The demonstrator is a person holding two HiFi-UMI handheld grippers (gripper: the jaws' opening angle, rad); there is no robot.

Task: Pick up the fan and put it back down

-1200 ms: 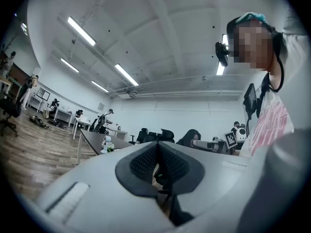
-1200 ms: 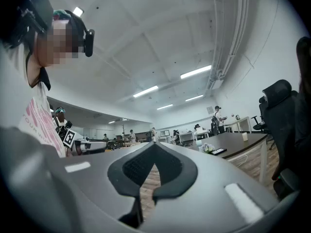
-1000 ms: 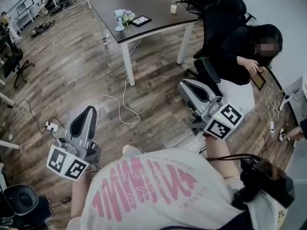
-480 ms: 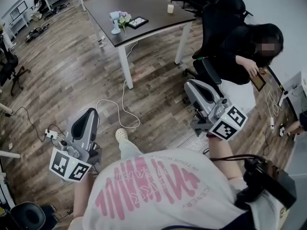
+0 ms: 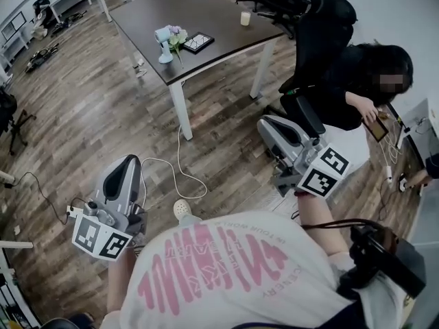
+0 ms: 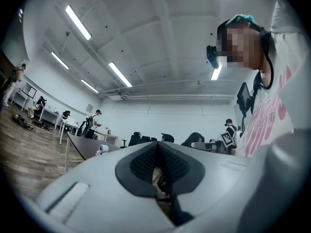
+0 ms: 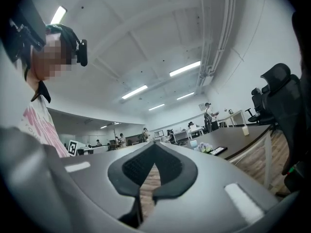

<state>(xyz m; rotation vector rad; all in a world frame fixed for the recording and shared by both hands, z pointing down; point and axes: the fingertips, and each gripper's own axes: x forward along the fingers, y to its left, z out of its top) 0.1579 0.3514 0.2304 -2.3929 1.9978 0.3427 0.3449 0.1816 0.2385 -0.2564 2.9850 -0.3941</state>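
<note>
Both tools point across open wood floor [image 5: 89,108], well apart from the dark tabletop [image 5: 206,5]. The left tool [image 5: 125,163] and right tool [image 5: 266,123] each have jaws together with nothing between them. The fan [image 5: 163,43] stands upright near the tabletop's left edge, beside flowers [image 5: 178,38]; a white cable [image 5: 180,149] crosses the floor.

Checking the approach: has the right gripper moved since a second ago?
Yes. The right gripper has advanced toward the table; the table's near corner now sits closer to it.
</note>
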